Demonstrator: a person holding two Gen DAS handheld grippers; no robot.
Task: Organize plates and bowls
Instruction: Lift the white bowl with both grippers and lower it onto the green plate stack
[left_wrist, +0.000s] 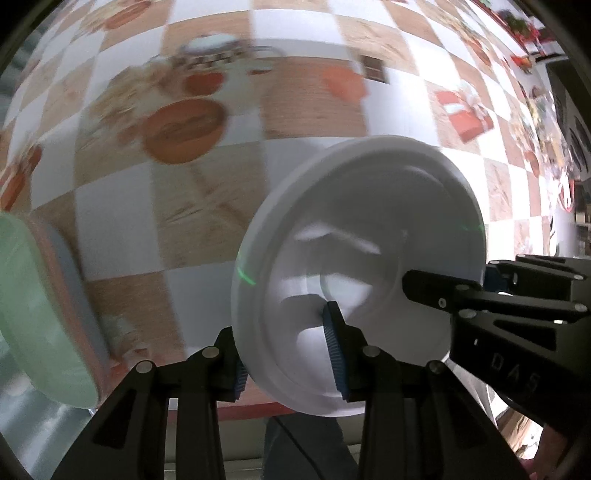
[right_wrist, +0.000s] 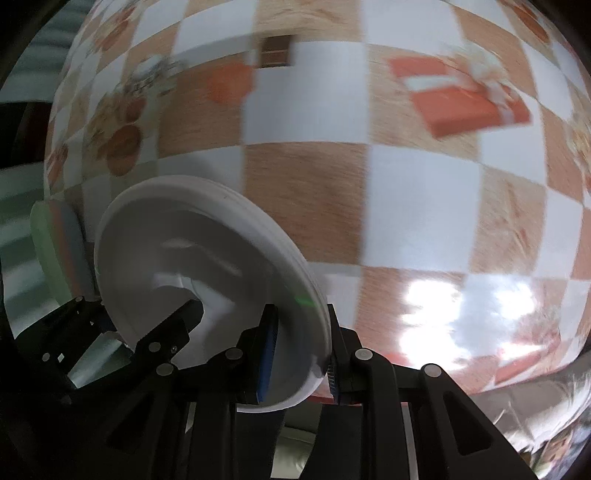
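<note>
A stack of white plates (left_wrist: 369, 236) is held on edge, lifted above the checkered tablecloth (left_wrist: 207, 206). My left gripper (left_wrist: 288, 354) is shut on its lower rim, one finger on each face. My right gripper (right_wrist: 299, 354) is shut on the same stack (right_wrist: 207, 258) at the opposite rim. In the left wrist view the right gripper's fingers (left_wrist: 436, 288) reach over the stack's right edge. In the right wrist view the left gripper's fingers (right_wrist: 173, 325) show at lower left. A stack of pale green and pink-grey bowls or plates (left_wrist: 40, 306) sits at the left table edge, also in the right wrist view (right_wrist: 55, 247).
The tablecloth (right_wrist: 406, 184) has white and wood-print squares with printed food pictures. The table's near edge runs under both grippers. Cluttered shelves (left_wrist: 554, 129) stand at the far right. Both views are blurred by motion.
</note>
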